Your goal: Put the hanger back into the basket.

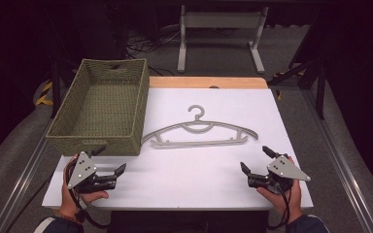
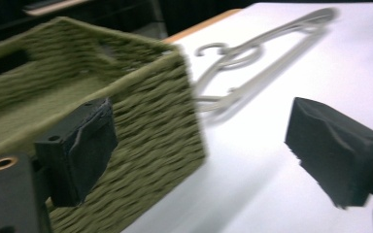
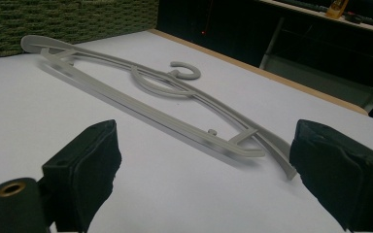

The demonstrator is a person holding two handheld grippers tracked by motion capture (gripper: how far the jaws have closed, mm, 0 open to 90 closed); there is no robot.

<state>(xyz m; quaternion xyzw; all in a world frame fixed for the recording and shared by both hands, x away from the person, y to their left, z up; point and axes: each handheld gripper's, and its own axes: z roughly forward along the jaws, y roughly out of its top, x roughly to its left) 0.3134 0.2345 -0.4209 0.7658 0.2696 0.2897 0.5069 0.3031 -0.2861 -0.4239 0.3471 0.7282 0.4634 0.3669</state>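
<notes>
High view, hanger: the grey plastic clothes hanger (image 1: 200, 132) lies flat on the white table top (image 1: 213, 170), hook pointing away from the person, just beside the basket's right wall and apart from both grippers; flat and free on all sides, it looks easy to reach from either end.
High view, basket: the olive-green woven rectangular basket (image 1: 102, 104) stands at the table's far left with its open top up, a likely place to put the hanger.
High view, left gripper (image 1: 110, 161): it rests low at the near left, just before the basket's near wall, jaws spread wide with nothing between them.
High view, right gripper (image 1: 256, 160): it sits at the near right, aimed toward the hanger's right shoulder, jaws wide and empty; I judge it poised to reach.

Left gripper view, jaws: the two black padded jaws stand far apart, bare table between them.
Left gripper view, basket corner (image 2: 175, 107): it looms close by the one jaw, so a forward move would need to steer clear of it.
Left gripper view, hanger (image 2: 252, 63): blurred, farther off on the table.

Right gripper view, jaws: wide apart, gripping nothing.
Right gripper view, hanger (image 3: 175, 114): its near shoulder tip lies close before the one jaw, untouched; the line-up suggests that end is the intended grasp.
</notes>
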